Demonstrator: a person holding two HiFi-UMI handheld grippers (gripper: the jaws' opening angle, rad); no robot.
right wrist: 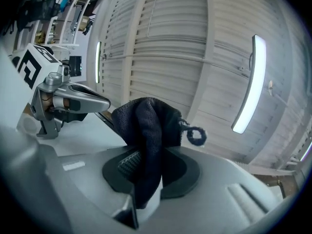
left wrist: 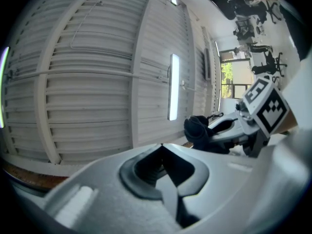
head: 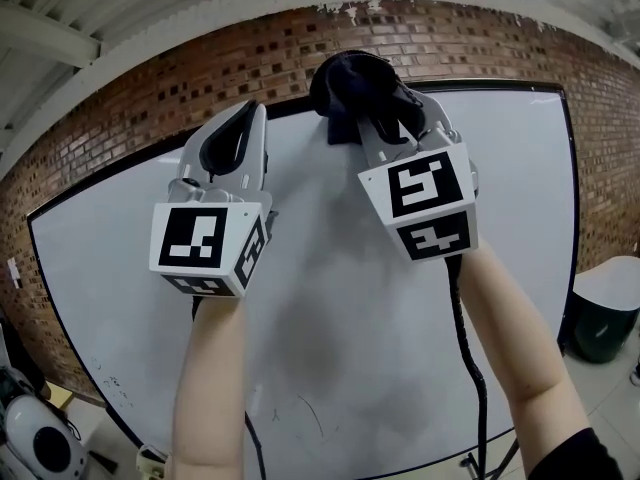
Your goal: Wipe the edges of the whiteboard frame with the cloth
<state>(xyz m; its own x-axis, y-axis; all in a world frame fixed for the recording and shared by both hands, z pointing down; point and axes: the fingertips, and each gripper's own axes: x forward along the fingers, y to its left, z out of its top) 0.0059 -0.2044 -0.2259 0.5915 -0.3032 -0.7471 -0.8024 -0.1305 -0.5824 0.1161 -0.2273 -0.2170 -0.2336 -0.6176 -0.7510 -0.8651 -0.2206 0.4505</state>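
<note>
We grip the dark, bunched woven cloth (head: 345, 88) in the right gripper (head: 385, 118) and hold it at the top edge of the whiteboard's thin black frame (head: 500, 86). The left gripper (head: 245, 118) hangs just beside it, clenched on nothing, in front of the white glossy whiteboard (head: 330, 298).

To wipe well, we judge that the cloth should press on the frame itself and slide along the edge in one line. The clamp must be firm enough that the fold does not pull out, and the left gripper must stay clear of that path.

Only the head view shows the board, its frame and the red brick wall (head: 200, 78). The right gripper view shows the fold pinched between ribbed pads, and a small loop (right wrist: 196, 136) on the cloth. The left gripper view shows its jaws meeting on nothing, under a white ribbed ceiling (left wrist: 87, 57).
</note>
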